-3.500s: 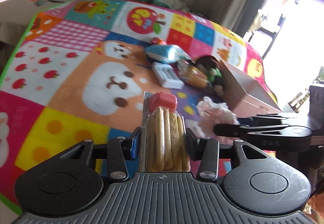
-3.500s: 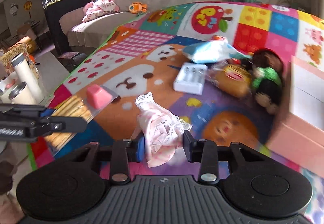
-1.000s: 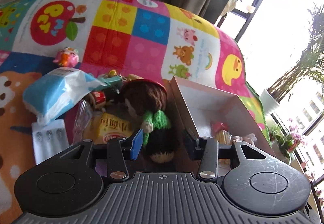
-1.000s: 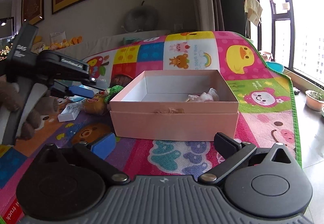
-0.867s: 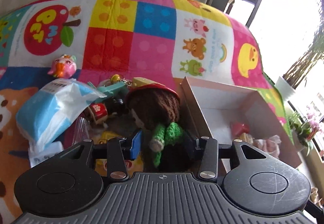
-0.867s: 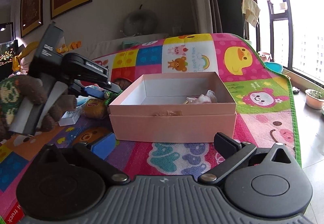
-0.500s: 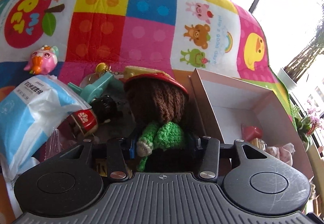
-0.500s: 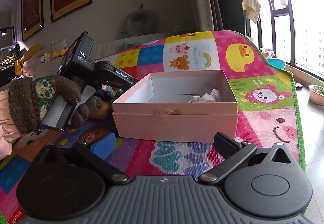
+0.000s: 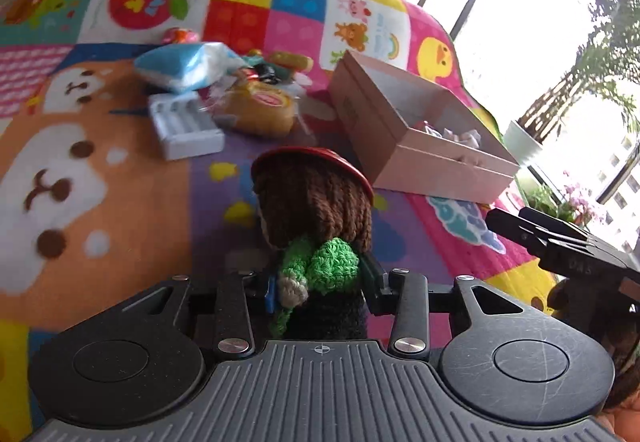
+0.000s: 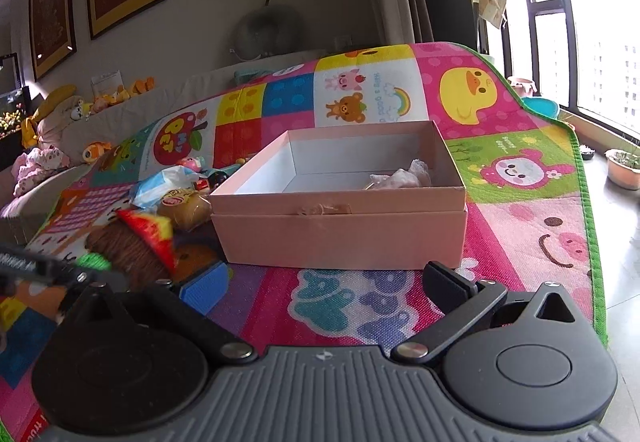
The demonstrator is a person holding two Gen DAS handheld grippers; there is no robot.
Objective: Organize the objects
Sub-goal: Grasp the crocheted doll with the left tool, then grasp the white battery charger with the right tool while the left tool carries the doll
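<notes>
My left gripper [image 9: 320, 284] is shut on a crocheted doll [image 9: 316, 210] with brown hair, a red hat and a green top, held above the mat, left of the open pink box [image 9: 416, 130]. The doll also shows in the right wrist view [image 10: 132, 246] at the left. My right gripper [image 10: 324, 284] is open and empty, low over the mat in front of the pink box [image 10: 340, 230]. A pale lacy cloth [image 10: 400, 176] lies inside the box.
A blue tissue pack [image 9: 184, 66], a white battery case [image 9: 184, 124], a wrapped yellow bun [image 9: 256, 110] and small toys lie on the colourful play mat [image 9: 100, 170] left of the box. A sofa with plush toys [image 10: 60, 114] stands behind. Plant pots [image 10: 622, 166] stand by the window.
My left gripper has closed on the doll, lifted it and pulled back from the pile, away from the box. My right gripper stayed open in front of the box.
</notes>
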